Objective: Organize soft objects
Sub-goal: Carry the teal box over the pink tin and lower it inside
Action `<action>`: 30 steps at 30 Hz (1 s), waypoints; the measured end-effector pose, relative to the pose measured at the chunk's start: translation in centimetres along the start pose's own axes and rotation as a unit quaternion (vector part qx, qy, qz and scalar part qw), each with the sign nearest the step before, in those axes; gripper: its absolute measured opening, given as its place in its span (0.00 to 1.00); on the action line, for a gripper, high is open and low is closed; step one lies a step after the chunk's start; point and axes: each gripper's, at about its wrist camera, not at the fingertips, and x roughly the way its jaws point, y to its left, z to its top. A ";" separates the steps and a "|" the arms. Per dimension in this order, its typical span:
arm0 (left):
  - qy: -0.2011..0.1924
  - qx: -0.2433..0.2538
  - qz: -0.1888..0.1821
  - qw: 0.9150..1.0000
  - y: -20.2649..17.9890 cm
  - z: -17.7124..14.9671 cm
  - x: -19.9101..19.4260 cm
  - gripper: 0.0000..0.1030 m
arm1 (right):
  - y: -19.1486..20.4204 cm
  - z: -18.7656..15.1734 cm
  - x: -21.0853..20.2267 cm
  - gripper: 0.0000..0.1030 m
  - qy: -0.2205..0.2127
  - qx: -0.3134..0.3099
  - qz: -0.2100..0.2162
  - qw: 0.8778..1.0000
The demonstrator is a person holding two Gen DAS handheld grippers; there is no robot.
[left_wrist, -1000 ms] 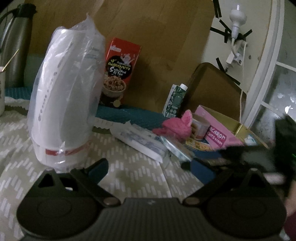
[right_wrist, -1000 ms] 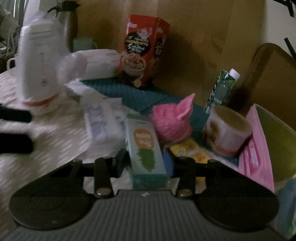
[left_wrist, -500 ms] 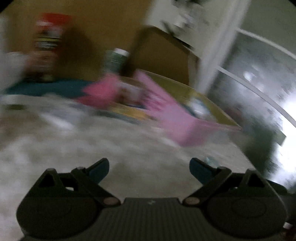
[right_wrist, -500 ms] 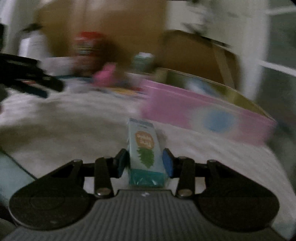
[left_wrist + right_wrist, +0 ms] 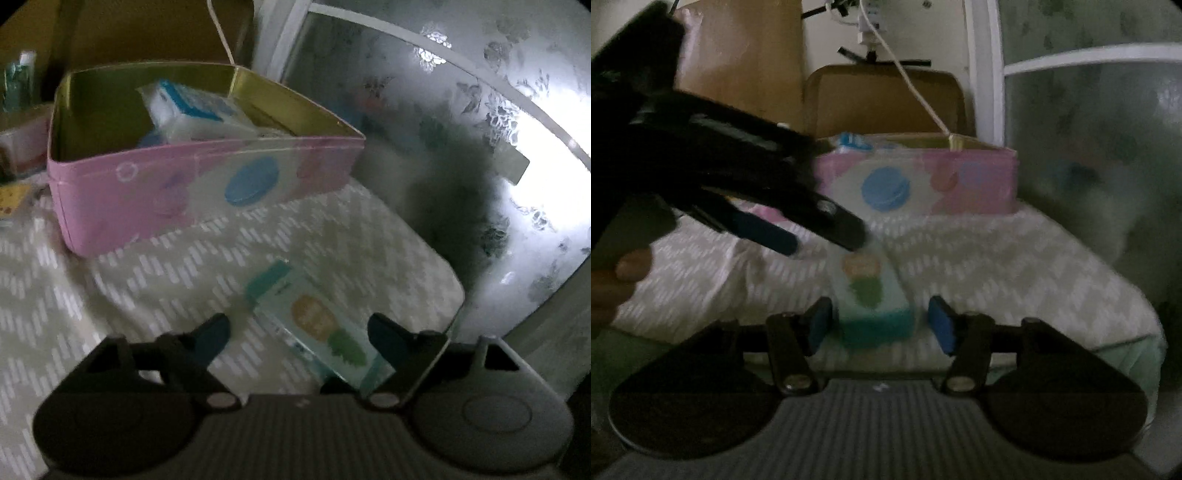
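A teal soft pack (image 5: 871, 295) with an orange and green print lies on the patterned cloth in front of the pink tin (image 5: 979, 184). My right gripper (image 5: 881, 325) straddles its near end. Its jaws are opening, with a gap on each side of the pack. In the left wrist view the same pack (image 5: 317, 321) lies slantwise between the fingers of my left gripper (image 5: 299, 332), closer to the right one. Those jaws are closing but do not press on it. From the right wrist view, the left gripper (image 5: 823, 242) reaches in from the upper left over the pack's far end.
The pink tin (image 5: 147, 192) has a gold inside and holds a blue and white pack (image 5: 192, 110). Frosted window glass (image 5: 480, 110) stands close on the right, past the table edge (image 5: 454, 295). A white cable (image 5: 916, 92) hangs behind the tin. A person's hand (image 5: 628, 273) is at the left.
Both grippers swung right, away from the cluttered area, to the pink tin. The right gripper carried the teal pack here and widened off it. The left gripper came over the pack.
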 end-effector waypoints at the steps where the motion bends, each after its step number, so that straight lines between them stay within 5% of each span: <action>1: -0.001 0.007 0.007 1.000 -0.4 -0.3 0.0 0.83 | 0.2 -0.4 -0.4 0.55 -0.008 -0.005 0.001 1.000; 3: -0.002 0.017 0.004 1.000 -1.2 -0.8 0.1 0.83 | 0.7 -0.6 -0.9 0.43 -0.017 -0.014 0.013 1.000; 8: -0.007 0.016 0.017 1.000 -1.7 -0.4 -0.2 0.60 | 0.9 -0.3 -0.4 0.42 -0.030 -0.001 0.028 0.999; 11: -0.032 -0.006 -0.004 0.999 -1.6 1.3 -1.9 0.60 | 0.1 0.8 -0.2 0.42 -0.055 0.016 0.035 0.998; 15: -0.098 0.034 0.005 0.995 -2.7 3.8 -4.4 0.64 | 0.0 3.0 -0.8 0.42 -0.112 0.013 0.046 0.993; 19: -0.115 0.034 0.012 0.993 -2.1 6.5 -4.9 0.65 | -0.4 5.9 1.1 0.42 -0.146 0.006 0.050 0.988; 30: -0.190 -0.057 0.031 0.980 4.0 11.3 -8.3 0.75 | -3.3 14.3 4.8 0.42 -0.136 0.041 0.130 0.981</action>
